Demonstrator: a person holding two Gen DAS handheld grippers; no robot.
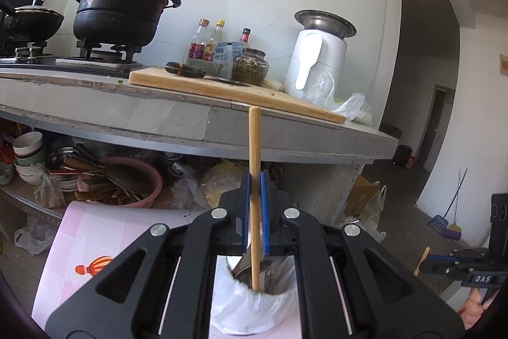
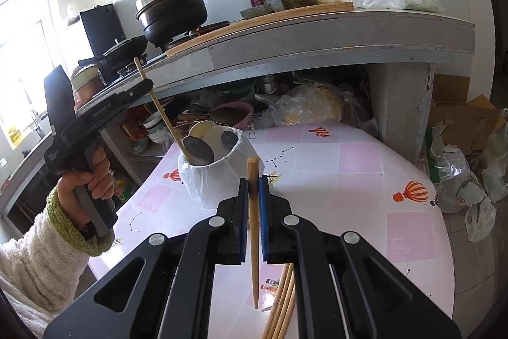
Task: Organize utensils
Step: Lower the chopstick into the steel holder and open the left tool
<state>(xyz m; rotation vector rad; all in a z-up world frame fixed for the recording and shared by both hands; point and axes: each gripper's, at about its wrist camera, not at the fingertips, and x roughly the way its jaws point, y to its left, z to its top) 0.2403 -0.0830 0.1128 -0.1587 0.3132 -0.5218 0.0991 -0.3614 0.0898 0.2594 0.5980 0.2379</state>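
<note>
Ahead, beyond both grippers, a grey stone counter (image 1: pixel 190 119) runs across the room, bearing a black pot (image 1: pixel 120 11) on a burner, a wooden cutting board (image 1: pixel 222 86) and a white appliance (image 1: pixel 317 62); under the grippers lies a table covered in a pink patterned cloth (image 2: pixel 349 180); on it, just in front of and below the left gripper (image 1: pixel 255 180), stands a white holder lined with a plastic bag (image 1: pixel 247 307), with spoon bowls showing inside it; the left gripper is clamped on a chopstick (image 1: pixel 255 142) that stands nearly upright between its blue pads, its lower end down inside the holder, its top rising level with the counter's edge; the right gripper (image 2: pixel 253 185), off to the right of the holder and apart from it, is likewise closed on a single chopstick (image 2: pixel 253 173) pointing down at the cloth; beneath it, loose chopsticks (image 2: pixel 282 301) lie bundled on the table; a hand (image 2: pixel 85 177) in a fleecy cream sleeve holds the left gripper's handle.
</note>
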